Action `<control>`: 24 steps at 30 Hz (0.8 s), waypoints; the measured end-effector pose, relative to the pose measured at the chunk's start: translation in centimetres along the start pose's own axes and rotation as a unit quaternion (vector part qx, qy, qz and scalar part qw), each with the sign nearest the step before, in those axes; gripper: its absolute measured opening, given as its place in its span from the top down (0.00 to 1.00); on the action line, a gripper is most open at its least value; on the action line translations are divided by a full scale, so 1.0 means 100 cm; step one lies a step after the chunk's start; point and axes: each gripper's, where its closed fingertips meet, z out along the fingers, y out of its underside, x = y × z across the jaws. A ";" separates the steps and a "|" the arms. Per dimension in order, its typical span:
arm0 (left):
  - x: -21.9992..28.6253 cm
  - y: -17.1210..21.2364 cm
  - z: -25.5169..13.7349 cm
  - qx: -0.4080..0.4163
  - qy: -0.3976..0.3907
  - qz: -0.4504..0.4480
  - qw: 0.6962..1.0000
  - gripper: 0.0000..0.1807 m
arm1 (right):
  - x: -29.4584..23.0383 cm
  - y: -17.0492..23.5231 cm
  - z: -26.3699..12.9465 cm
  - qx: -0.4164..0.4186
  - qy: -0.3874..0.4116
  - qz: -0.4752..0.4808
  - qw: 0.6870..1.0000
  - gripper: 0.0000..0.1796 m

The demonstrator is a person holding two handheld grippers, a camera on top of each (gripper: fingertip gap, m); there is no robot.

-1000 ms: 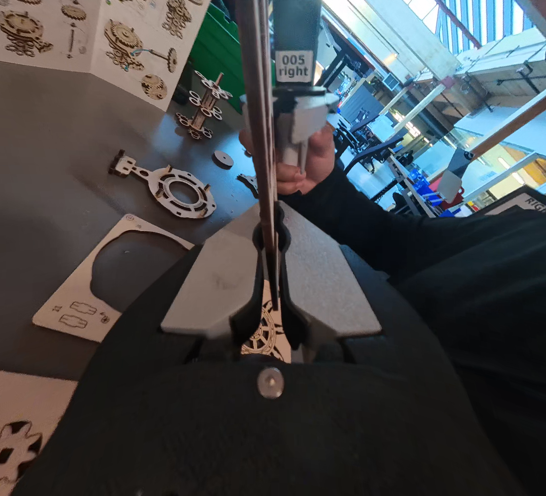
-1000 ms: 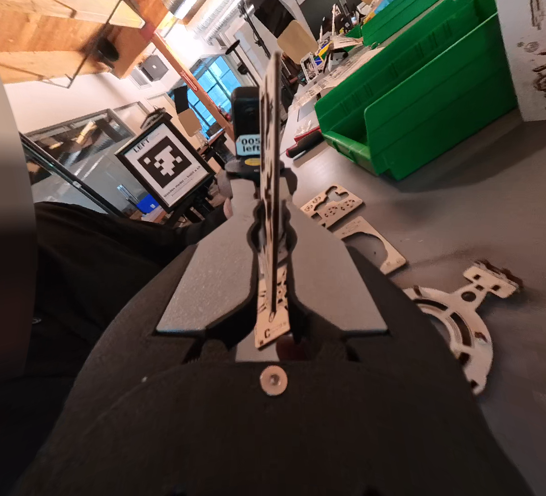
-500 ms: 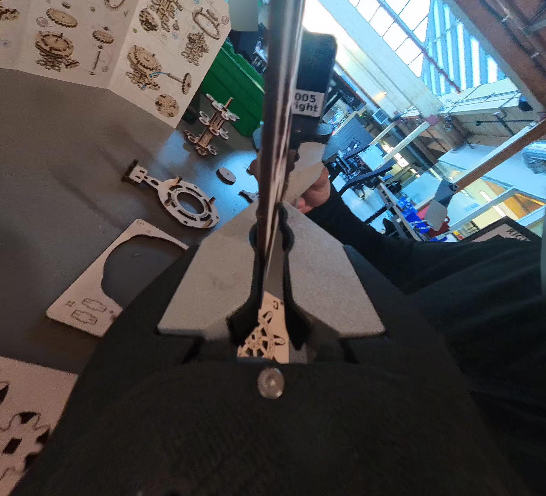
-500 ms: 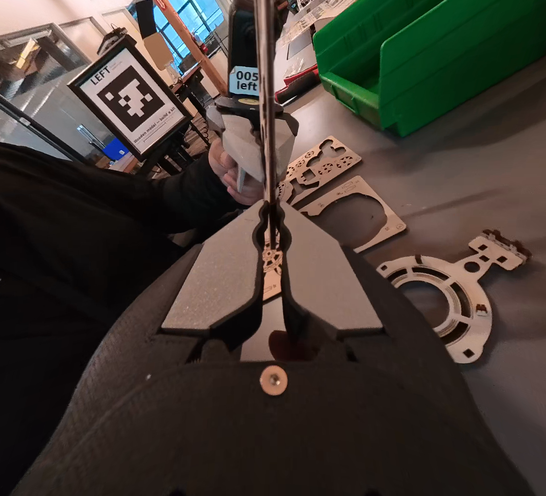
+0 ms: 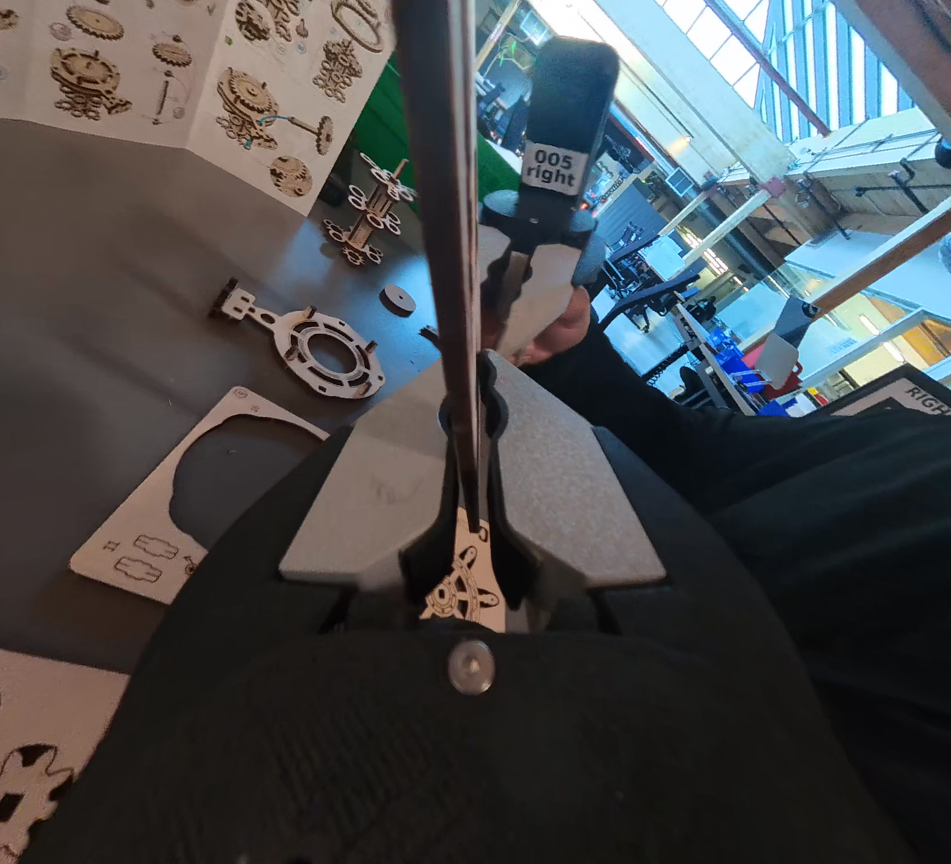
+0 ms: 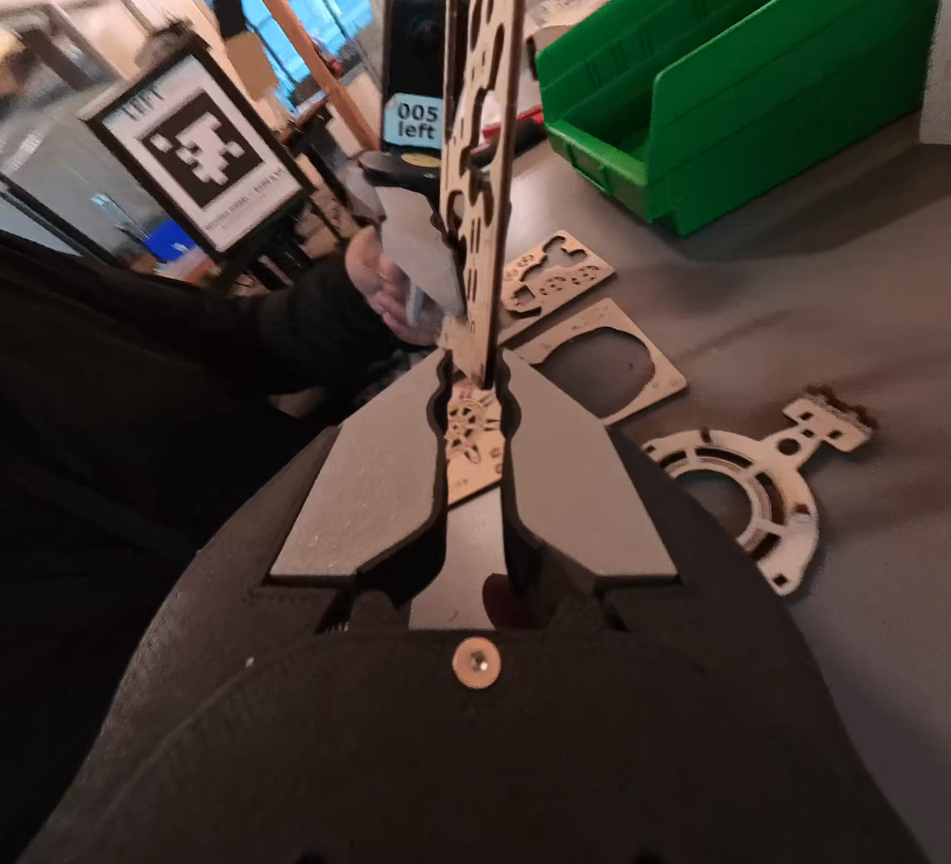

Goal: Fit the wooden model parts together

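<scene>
A thin wooden parts sheet stands edge-on and upright between both grippers. My left gripper is shut on it. In the right wrist view the sheet shows its cut-outs, and its lower edge sits just at the tips of my right gripper, whose jaws stand apart and do not clamp it. The left gripper grips the sheet from the far side. A ring-shaped wooden part with an arm lies flat on the grey table, and also shows in the right wrist view.
An emptied sheet frame and another cut sheet lie beyond the grippers. A small assembled spindle, a wooden disc and a folded instruction sheet stand at the back. Green bins line the table's far side. Left and right tips are no more than a few centimetres apart. Left tips and right tips are each some 20 centimetres from the small assembled spindle.
My right gripper has opened and let go of the sheet and drawn back to its lower edge. My left gripper still holds the sheet upright.
</scene>
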 end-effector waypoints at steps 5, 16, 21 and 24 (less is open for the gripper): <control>-0.003 0.004 0.001 -0.007 -0.003 -0.025 1.000 1.00 | 0.005 0.004 0.000 -0.011 0.022 -0.012 1.000 0.97; -0.013 0.015 0.019 -0.029 -0.014 -0.038 0.999 1.00 | 0.020 0.015 -0.008 -0.022 0.060 0.012 0.998 0.96; -0.021 0.019 0.026 -0.049 -0.031 -0.037 0.998 1.00 | 0.028 0.023 -0.012 -0.034 0.115 0.001 0.993 0.96; -0.023 0.020 0.027 -0.052 -0.032 -0.042 0.997 1.00 | 0.030 0.024 -0.012 -0.039 0.149 -0.014 0.988 0.96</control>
